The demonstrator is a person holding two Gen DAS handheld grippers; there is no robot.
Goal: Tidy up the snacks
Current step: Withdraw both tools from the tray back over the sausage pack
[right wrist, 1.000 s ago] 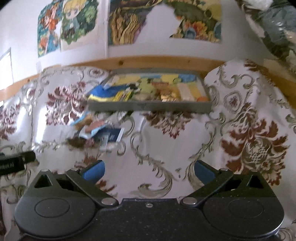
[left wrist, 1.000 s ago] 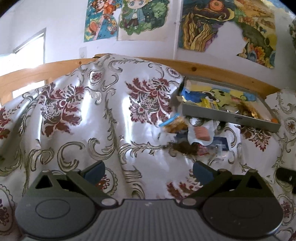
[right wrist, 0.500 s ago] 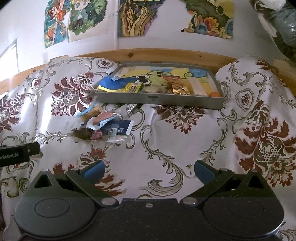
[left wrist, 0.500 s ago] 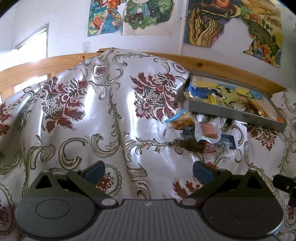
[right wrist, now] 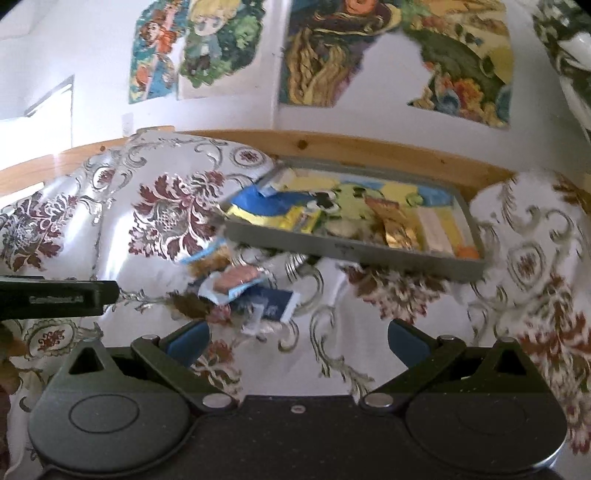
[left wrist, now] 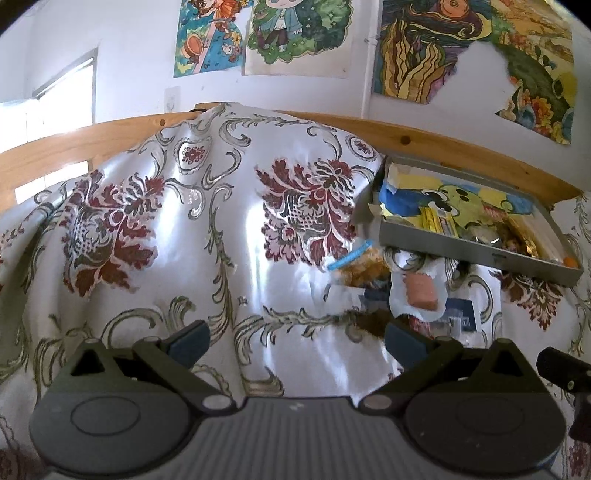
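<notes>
A grey tray [left wrist: 476,253] [right wrist: 354,251] holding several snack packets lies on the flowered cloth near the wooden rail. In front of it sits a loose heap of snacks: a white packet with a pink bar [left wrist: 419,290] [right wrist: 236,278], a golden snack bag with a blue strip [left wrist: 360,262] [right wrist: 212,258], a dark blue packet [right wrist: 273,302] [left wrist: 460,308] and a brown one [left wrist: 373,319] [right wrist: 192,306]. My left gripper [left wrist: 295,341] is open, low and left of the heap. My right gripper [right wrist: 297,341] is open just in front of the heap, nothing between its fingers.
The white cloth with red flowers [left wrist: 147,229] covers the whole surface in soft humps. A wooden rail [left wrist: 443,146] runs behind it under a wall of posters [left wrist: 295,33]. The left gripper's black body [right wrist: 55,297] shows at the right wrist view's left edge.
Both grippers have moved closer to the snack heap and tray, which now look larger. The right wrist view has tilted and blurred. Both stay open; nothing was grasped.
</notes>
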